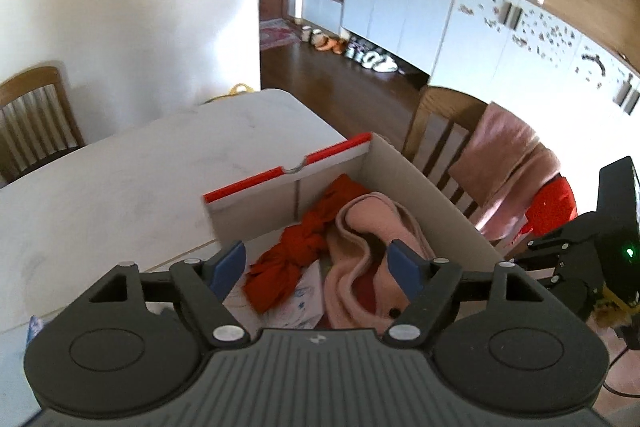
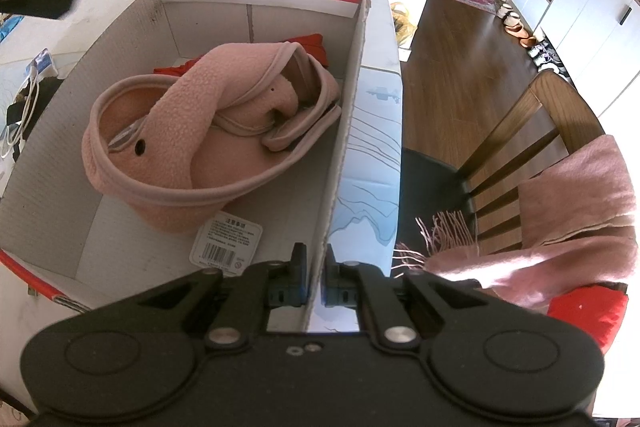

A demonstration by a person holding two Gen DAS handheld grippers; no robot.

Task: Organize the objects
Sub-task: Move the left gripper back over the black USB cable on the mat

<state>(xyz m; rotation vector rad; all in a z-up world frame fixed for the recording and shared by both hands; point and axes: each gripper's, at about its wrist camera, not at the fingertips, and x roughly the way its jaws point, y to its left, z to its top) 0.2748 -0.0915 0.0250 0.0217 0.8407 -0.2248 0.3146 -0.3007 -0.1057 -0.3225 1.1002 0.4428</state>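
Right wrist view looks down on the pink fleece garment [image 2: 188, 131], bundled in a loose curl in the middle of the white corrugated cardboard box with a red-trimmed rim [image 2: 120, 27]. Behind it, toward the far wall, a crumpled red cloth [image 2: 308, 41] peeks out, and a barcoded tag [image 2: 226, 241] lies on the box floor at the near edge of the fleece. The bundle's long axis runs diagonally, from the near-left of the box up toward its far-right wall.

That right-hand wall is where the right gripper [image 2: 311, 277] sits: its two fingers are pressed together on the thin cardboard edge, one inside the box and one outside, so it is pinching the wall and looks to be steadying the box on the pale table [image 2: 384, 39].

From the left wrist view, the left gripper [image 1: 316, 263] hangs above the near end of the box with its blue-padded fingers [image 1: 228, 263] spread wide and nothing between them. The fleece lies just ahead of and below its right finger, the red cloth ahead of its left. With the right hand occupied on the wall, the left is the free tool for the next reach.

A pink fringed scarf [image 2: 560, 219] is draped over the wooden chair [image 2: 532, 131] just beside the box; probably it is still to be packed.
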